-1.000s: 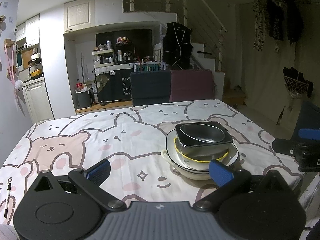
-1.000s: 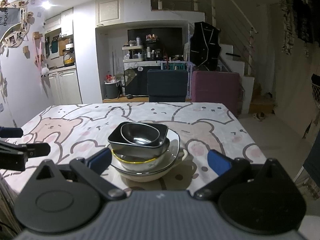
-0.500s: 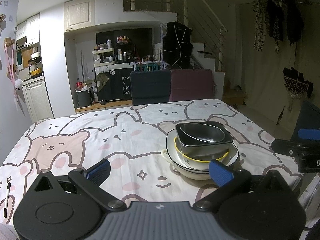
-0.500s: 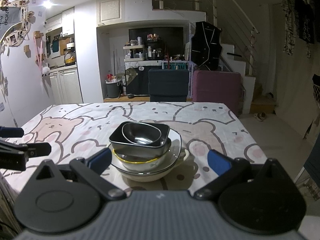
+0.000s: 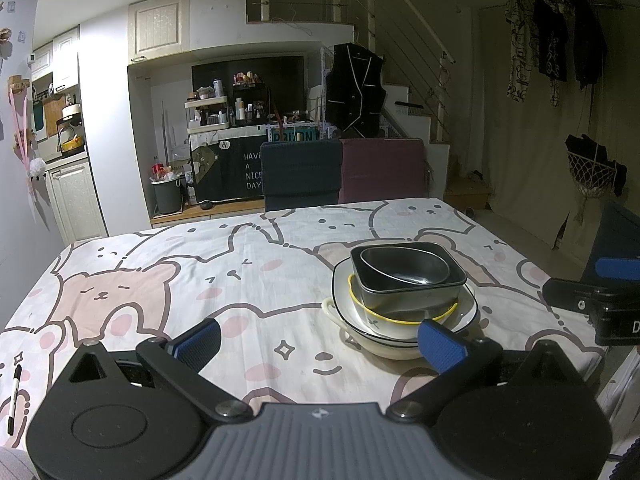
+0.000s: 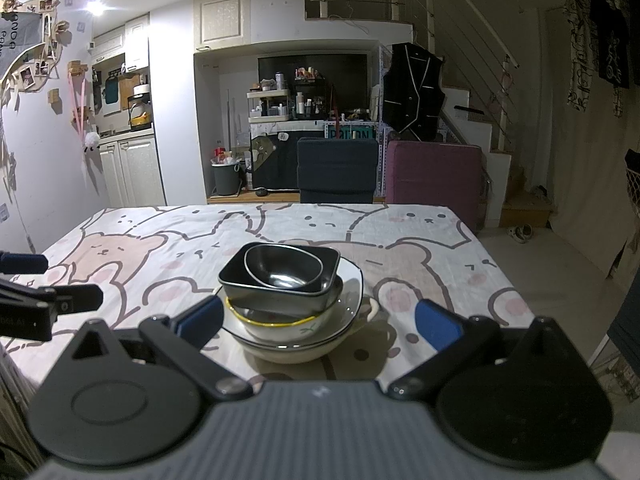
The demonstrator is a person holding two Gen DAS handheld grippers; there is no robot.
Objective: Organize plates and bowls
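Observation:
A stack of dishes stands on the bear-print tablecloth (image 5: 200, 280): a small dark oval bowl (image 5: 404, 267) inside a dark square bowl (image 5: 412, 292), on a yellow-rimmed bowl (image 5: 384, 316), a black-rimmed plate (image 5: 466, 310) and a cream handled dish (image 5: 380, 348). The stack also shows in the right wrist view (image 6: 288, 300). My left gripper (image 5: 320, 342) is open and empty, near the front edge, left of the stack. My right gripper (image 6: 318, 320) is open and empty, just in front of the stack.
A black marker pen (image 5: 14, 392) lies at the table's near left edge. Two chairs, dark blue (image 5: 302, 174) and maroon (image 5: 382, 170), stand at the far side. The right gripper shows at the right of the left view (image 5: 600, 300); the left one shows at the left of the right view (image 6: 44, 300).
The right gripper has drifted very slightly; the stack sits a little lower and nearer in its view. The left gripper and the dishes have not moved.

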